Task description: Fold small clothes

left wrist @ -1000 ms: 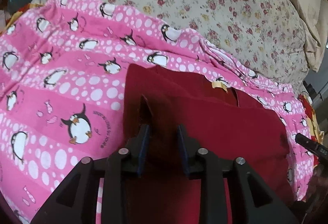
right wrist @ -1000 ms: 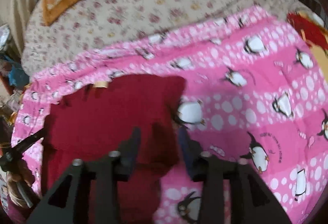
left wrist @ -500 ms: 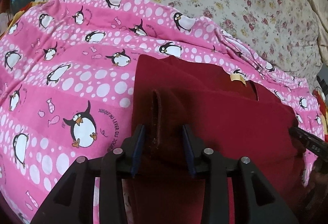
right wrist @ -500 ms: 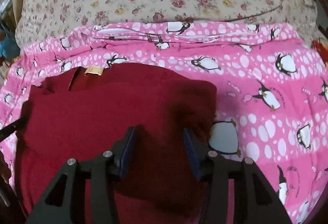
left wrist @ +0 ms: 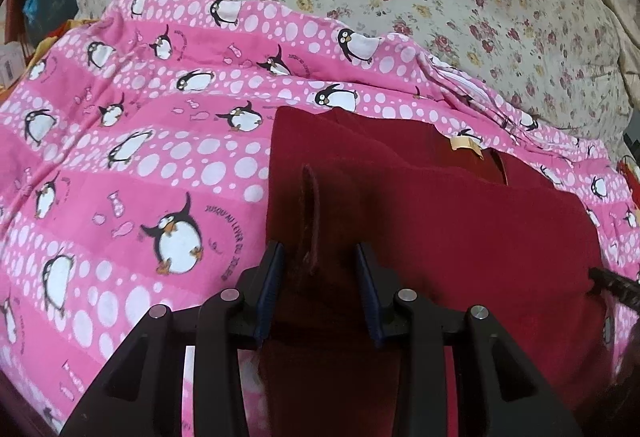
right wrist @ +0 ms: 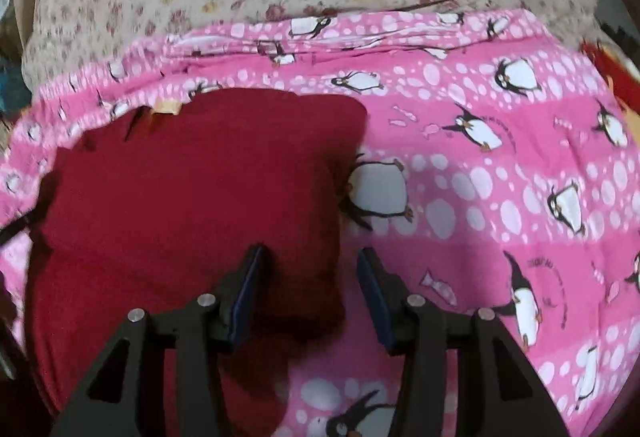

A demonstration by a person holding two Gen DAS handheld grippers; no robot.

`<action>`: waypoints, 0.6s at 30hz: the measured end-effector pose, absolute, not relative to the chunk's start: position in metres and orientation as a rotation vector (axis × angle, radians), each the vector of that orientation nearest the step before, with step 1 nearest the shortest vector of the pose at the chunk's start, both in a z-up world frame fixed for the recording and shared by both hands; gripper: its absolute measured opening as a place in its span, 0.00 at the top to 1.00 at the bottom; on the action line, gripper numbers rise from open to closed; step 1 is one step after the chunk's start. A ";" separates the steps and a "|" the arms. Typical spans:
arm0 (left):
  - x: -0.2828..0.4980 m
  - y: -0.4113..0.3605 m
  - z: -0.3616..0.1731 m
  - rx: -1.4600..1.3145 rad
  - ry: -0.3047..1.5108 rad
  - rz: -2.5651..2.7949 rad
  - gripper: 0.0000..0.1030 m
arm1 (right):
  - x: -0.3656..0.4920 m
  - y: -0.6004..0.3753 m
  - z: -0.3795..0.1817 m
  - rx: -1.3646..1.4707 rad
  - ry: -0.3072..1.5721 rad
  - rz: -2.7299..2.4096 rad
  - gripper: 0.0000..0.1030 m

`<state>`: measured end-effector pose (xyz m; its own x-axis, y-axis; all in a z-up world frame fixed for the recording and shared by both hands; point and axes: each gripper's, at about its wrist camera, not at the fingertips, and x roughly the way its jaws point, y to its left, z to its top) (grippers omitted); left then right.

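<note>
A cream floral quilt (left wrist: 460, 9) fills the back of the bed. Just in front of it lies a pink penguin-print sheet (left wrist: 132, 157), partly printed "JUSQU'AU LEVER DU". A dark red garment (left wrist: 460, 237) rests on that sheet, its tan neck label (left wrist: 463, 143) unreadable. The left gripper (left wrist: 319, 273) and right gripper (right wrist: 310, 287) both stand open over the garment's edges, and the right view is blurred.

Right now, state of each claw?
Left claw: open, a raised ridge of the dark red knit garment between its pads, not clamped.
Right claw: open, straddling that garment's edge.
</note>
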<state>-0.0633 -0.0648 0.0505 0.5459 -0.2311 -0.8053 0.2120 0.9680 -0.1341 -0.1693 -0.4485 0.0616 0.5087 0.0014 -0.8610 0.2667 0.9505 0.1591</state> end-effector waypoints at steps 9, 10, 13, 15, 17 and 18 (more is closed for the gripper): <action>-0.108 -0.051 0.057 -0.050 0.988 -0.276 0.85 | -0.235 -0.437 0.091 0.325 1.009 -0.033 0.40; -0.115 -0.049 0.057 -0.059 0.995 -0.279 0.85 | -0.244 -0.436 0.092 0.321 1.006 -0.030 0.40; -0.138 -0.043 0.054 -0.070 1.016 -0.284 0.85 | -0.266 -0.430 0.095 0.313 1.014 -0.012 0.35; -0.152 -0.037 0.052 -0.076 1.023 -0.283 0.85 | -0.279 -0.426 0.095 0.316 1.023 0.011 0.33; -0.164 -0.033 0.050 -0.081 1.033 -0.278 0.85 | -0.291 -0.422 0.091 0.321 1.038 0.026 0.32; -0.170 -0.030 0.048 -0.083 1.040 -0.272 0.85 | -0.296 -0.418 0.086 0.320 1.049 0.037 0.32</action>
<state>-0.1704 -0.0301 0.0483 0.4758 -0.2610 -0.8399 0.1832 0.9634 -0.1957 -0.2962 -0.4179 0.0864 0.5020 0.1817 -0.8456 0.1216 0.9531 0.2771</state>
